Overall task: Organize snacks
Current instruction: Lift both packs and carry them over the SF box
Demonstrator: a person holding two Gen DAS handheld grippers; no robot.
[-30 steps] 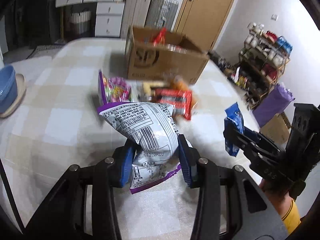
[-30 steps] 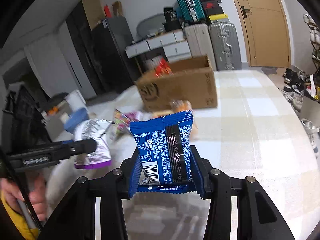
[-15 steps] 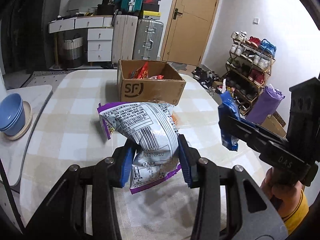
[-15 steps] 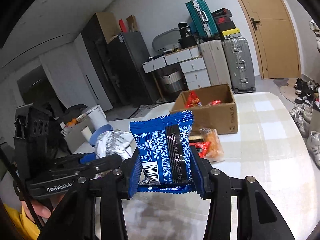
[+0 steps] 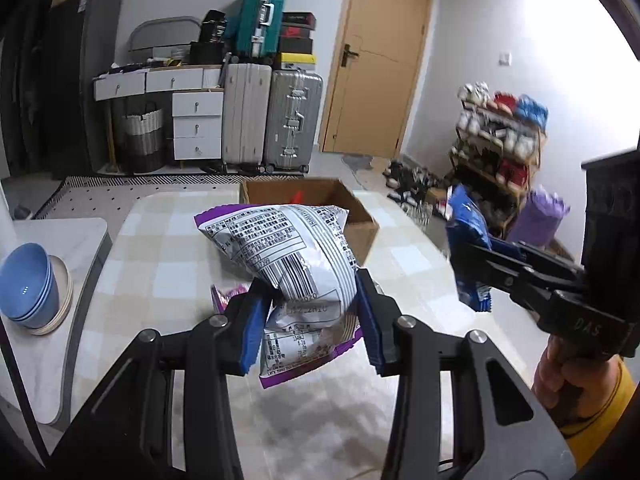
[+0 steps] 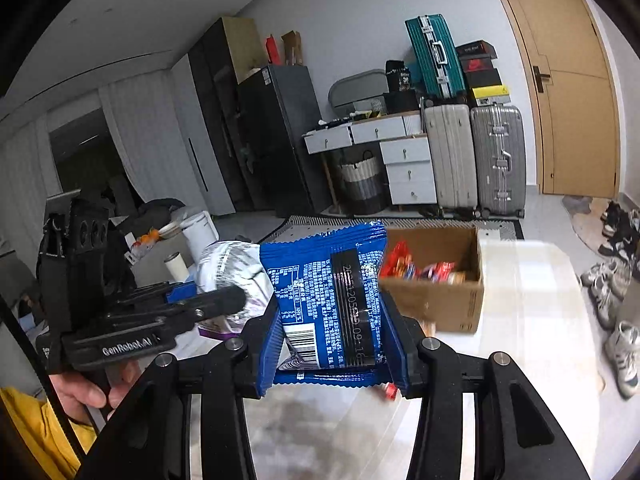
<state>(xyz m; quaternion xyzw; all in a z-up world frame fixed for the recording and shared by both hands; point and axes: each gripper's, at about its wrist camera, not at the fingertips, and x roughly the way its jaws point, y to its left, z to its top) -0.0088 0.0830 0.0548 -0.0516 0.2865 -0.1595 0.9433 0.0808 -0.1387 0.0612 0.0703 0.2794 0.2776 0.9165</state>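
My left gripper [image 5: 310, 322] is shut on a white and purple snack bag [image 5: 288, 256] and holds it high above the table. My right gripper [image 6: 334, 344] is shut on a blue snack packet [image 6: 328, 292], also lifted. The right gripper shows at the right of the left wrist view [image 5: 480, 256] with the blue packet [image 5: 466, 240]. The left gripper shows at the left of the right wrist view [image 6: 224, 300]. An open cardboard box [image 6: 436, 292] holding red snacks stands on the checked table [image 5: 168, 264] ahead; it also shows in the left wrist view [image 5: 360, 220].
Stacked blue bowls [image 5: 28, 284] sit on a side table at the left. A purple packet [image 5: 226, 296] lies on the table below the held bag. Suitcases [image 5: 272, 120] and drawers [image 5: 196, 124] stand at the back wall, a shoe rack [image 5: 500, 140] at the right.
Both grippers have risen and tilted up with their snacks. The box now appears lower and closer beneath the held bags; the loose snacks on the table have dropped out of view.
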